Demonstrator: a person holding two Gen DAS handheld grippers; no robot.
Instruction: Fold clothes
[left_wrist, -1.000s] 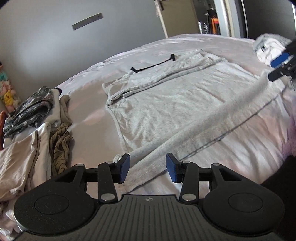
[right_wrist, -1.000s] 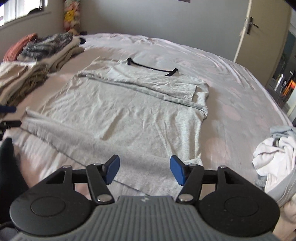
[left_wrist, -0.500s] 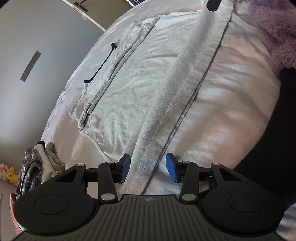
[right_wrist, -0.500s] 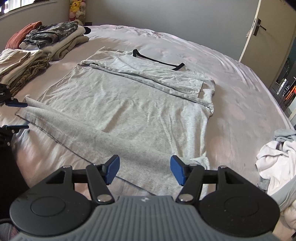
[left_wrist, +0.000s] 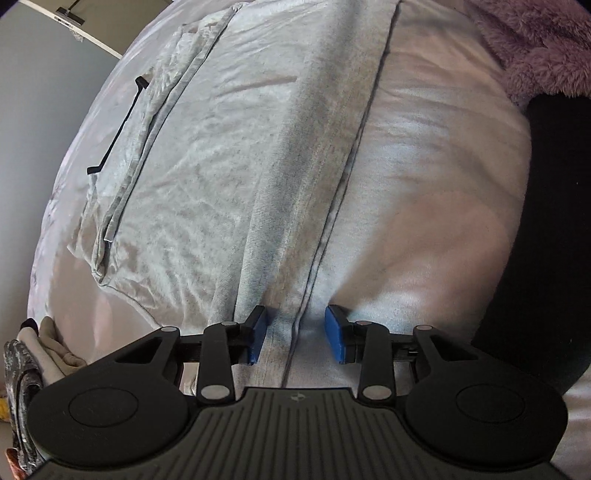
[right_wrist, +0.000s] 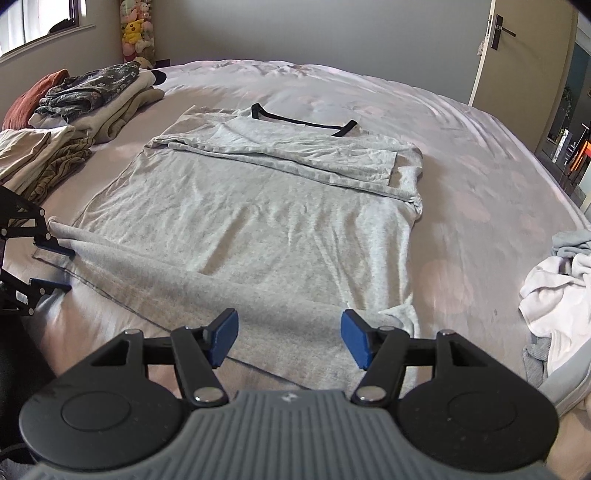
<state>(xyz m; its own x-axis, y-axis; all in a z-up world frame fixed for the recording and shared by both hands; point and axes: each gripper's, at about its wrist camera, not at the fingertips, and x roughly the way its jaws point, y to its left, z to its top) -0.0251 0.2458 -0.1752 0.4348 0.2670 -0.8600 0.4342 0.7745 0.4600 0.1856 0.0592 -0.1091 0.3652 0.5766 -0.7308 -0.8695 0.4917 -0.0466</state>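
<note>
The grey t-shirt lies spread on the bed. The left gripper tilts steeply down, its jaws closing around the shirt's folded hem without pressing it yet. The right gripper angles down over the hem's other end, jaws apart and empty.

Left gripper showing at the bottom of the left wrist frame: black linkage arms, round black discs either side, silver rivets, blue fingertip pads, dark ribbed centre housing carrying a small logo. Right gripper looking the same across the bottom of the right wrist frame, its ribbed housing reading greyer, blue pads, silver rivets glinting at the pivots.
</note>
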